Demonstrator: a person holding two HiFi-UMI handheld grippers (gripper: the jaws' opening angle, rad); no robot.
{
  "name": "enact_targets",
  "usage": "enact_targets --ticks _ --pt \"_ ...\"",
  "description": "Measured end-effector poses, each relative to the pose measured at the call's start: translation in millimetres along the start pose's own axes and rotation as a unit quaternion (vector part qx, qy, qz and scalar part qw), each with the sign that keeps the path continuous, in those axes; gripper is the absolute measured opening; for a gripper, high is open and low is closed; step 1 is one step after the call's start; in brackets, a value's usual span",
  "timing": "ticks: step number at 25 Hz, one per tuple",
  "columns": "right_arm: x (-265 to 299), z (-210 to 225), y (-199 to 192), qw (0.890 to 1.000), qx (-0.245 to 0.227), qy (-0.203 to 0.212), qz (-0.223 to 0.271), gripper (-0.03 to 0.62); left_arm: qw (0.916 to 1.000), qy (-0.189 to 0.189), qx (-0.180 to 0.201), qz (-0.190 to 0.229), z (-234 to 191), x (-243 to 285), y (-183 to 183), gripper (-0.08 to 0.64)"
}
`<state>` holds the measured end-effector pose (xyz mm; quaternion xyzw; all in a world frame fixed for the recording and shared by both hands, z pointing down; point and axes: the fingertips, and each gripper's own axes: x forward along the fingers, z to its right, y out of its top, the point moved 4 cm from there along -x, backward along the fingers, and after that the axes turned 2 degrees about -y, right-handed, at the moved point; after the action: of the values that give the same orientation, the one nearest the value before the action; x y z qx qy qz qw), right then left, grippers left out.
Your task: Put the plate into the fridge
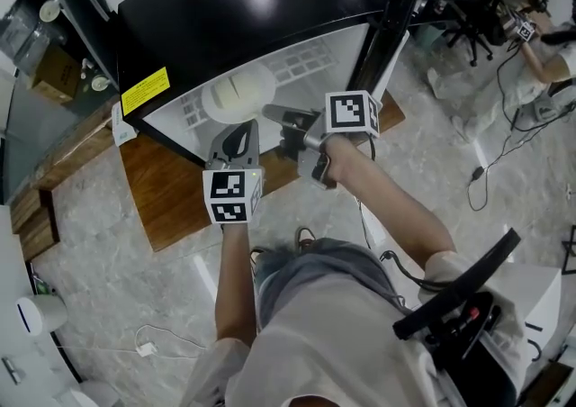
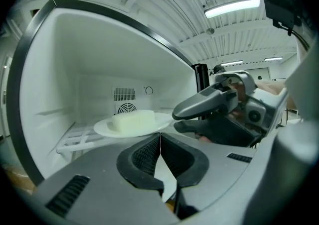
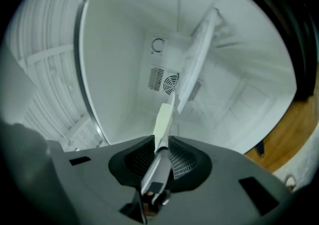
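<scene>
A small fridge [image 1: 243, 9] with a black casing stands open, its white inside facing me. A white plate [image 1: 236, 94] carrying a pale block of food [image 2: 130, 121] hovers just above the wire shelf [image 2: 75, 139] inside. My right gripper [image 1: 274, 114] is shut on the plate's near rim; in the right gripper view the plate [image 3: 192, 64] runs edge-on away from the right gripper [image 3: 160, 157]. My left gripper [image 1: 238, 137] sits at the fridge mouth, left of the right gripper [image 2: 214, 104]. The left gripper [image 2: 159, 152] is shut with nothing in it.
The fridge rests on a wooden platform [image 1: 171, 189] on a pale stone floor. Its black door [image 1: 396, 9] stands open at the right. A fan grille [image 2: 124, 100] marks the back wall. Cables [image 1: 504, 153] trail on the floor at right.
</scene>
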<state>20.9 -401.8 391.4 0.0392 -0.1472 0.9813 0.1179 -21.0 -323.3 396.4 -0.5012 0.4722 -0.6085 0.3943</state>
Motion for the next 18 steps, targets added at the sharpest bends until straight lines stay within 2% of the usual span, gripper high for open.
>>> enact_targets --ticks 2,3,5,6,8,9,10,13,14,15,16,18 --pt "-3 -7 -8 0.996 -0.087 -0.02 0.007 0.06 1.0 -0.003 0.0 -0.005 -4 2 0 0.02" --pt "-4 -10 -11 0.991 -0.132 -0.031 0.016 0.054 0.9999 -0.007 0.002 -0.009 -5 4 0 0.02" --pt "-4 -17 -16 0.973 -0.22 -0.055 0.041 0.041 0.9997 -0.015 0.008 -0.017 -6 5 2 0.02" --pt "-4 -20 -17 0.96 -0.265 -0.068 0.052 0.04 0.9996 -0.016 0.012 -0.02 -5 3 3 0.02" --pt "0 -26 -18 0.927 -0.357 -0.099 0.065 0.038 0.9995 -0.012 0.015 -0.024 -4 -7 1 0.02" --pt "3 -30 -18 0.905 -0.403 -0.117 0.067 0.038 0.9996 -0.004 0.016 -0.024 -4 -14 0 0.02" --pt "5 -34 -19 0.881 -0.449 -0.136 0.069 0.038 0.9995 0.009 0.019 -0.023 -6 -21 0 0.02" --pt "7 -45 -25 0.796 -0.569 -0.191 0.082 0.038 0.9978 0.061 0.025 0.006 -20 -36 7 0.02" --pt "8 -48 -29 0.774 -0.593 -0.203 0.085 0.038 0.9968 0.072 0.026 0.021 -24 -37 11 0.02" --pt "10 -48 -34 0.761 -0.608 -0.209 0.084 0.037 0.9959 0.079 0.029 0.034 -27 -38 15 0.02" --pt "12 -48 -39 0.755 -0.615 -0.212 0.081 0.038 0.9951 0.083 0.033 0.042 -30 -36 17 0.02" --pt "18 -45 -43 0.757 -0.612 -0.214 0.079 0.038 0.9946 0.085 0.037 0.046 -32 -30 17 0.02"
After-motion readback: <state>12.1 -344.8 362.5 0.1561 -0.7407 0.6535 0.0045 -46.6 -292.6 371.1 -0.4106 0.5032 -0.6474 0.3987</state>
